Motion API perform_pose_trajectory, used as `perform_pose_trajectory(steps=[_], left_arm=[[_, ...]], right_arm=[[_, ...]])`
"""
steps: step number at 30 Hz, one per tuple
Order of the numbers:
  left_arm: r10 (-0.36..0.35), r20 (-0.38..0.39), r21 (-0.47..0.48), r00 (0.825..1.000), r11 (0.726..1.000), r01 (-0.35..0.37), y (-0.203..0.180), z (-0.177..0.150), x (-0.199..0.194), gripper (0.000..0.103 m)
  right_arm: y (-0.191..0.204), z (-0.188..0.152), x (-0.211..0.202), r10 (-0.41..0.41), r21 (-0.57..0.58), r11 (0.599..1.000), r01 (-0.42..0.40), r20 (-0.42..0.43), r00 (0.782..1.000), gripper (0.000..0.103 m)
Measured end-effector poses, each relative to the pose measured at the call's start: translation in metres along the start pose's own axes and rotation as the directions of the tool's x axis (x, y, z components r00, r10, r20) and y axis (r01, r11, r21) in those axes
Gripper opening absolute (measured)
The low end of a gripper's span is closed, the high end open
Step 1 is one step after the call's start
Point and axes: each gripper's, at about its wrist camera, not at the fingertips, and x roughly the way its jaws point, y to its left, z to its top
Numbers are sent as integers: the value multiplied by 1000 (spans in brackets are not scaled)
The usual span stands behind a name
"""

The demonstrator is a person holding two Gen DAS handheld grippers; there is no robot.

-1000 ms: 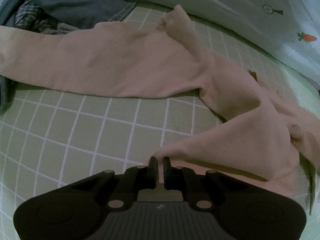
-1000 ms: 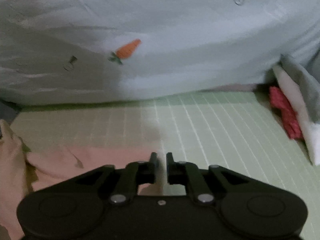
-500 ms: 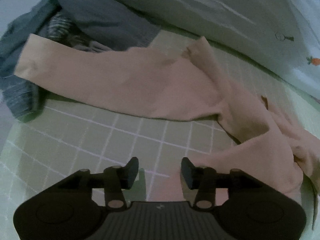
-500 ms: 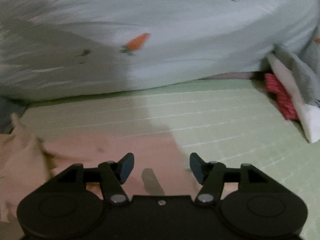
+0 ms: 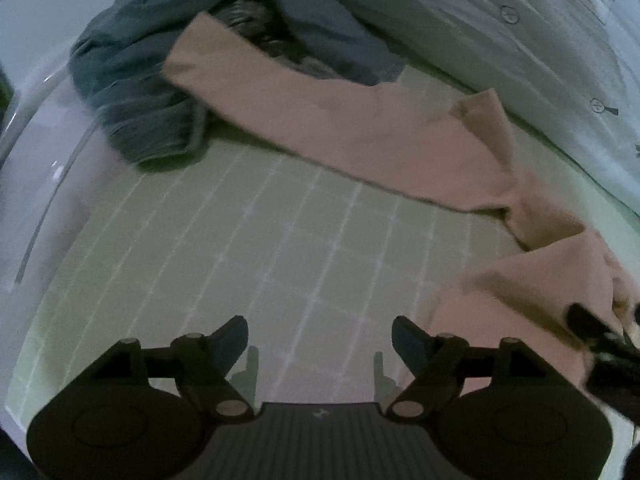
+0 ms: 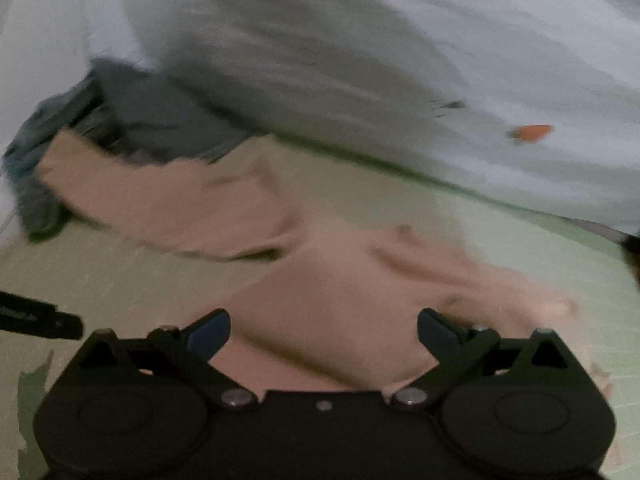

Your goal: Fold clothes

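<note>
A pale pink garment [image 5: 360,132] lies spread on the green checked bed sheet [image 5: 240,240], one long part reaching to the far left and a bunched part at the right. It also shows in the right wrist view [image 6: 328,300], blurred. My left gripper [image 5: 319,338] is open and empty above bare sheet, left of the garment's near edge. My right gripper [image 6: 324,328] is open and empty just above the garment's bunched part. The right gripper's finger shows at the right edge of the left wrist view [image 5: 600,332].
A pile of grey-blue and striped clothes [image 5: 144,92] lies at the far left, partly under the pink garment. A white duvet with carrot prints [image 6: 440,60] runs along the far side. The bed's edge [image 5: 44,168] is at the left.
Both grippers have opened and let go of the pink garment. Both have pulled back and swung left, so the clothes pile is now in view.
</note>
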Motion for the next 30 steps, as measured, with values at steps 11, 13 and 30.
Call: perform_pose_trajectory(steps=[11, 13, 30], left_arm=[[-8, 9, 83, 1000, 997, 8, 61, -9, -14, 83], [-4, 11, 86, 1000, 996, 3, 70, -7, -14, 83], [-36, 34, 55, 999, 998, 34, 40, -12, -23, 83]], right_arm=[[55, 2, 29, -239, -49, 970, 240, 14, 971, 101], [48, 8, 38, -275, -40, 961, 275, 7, 961, 101], [-74, 2, 35, -428, 97, 895, 435, -87, 900, 6]])
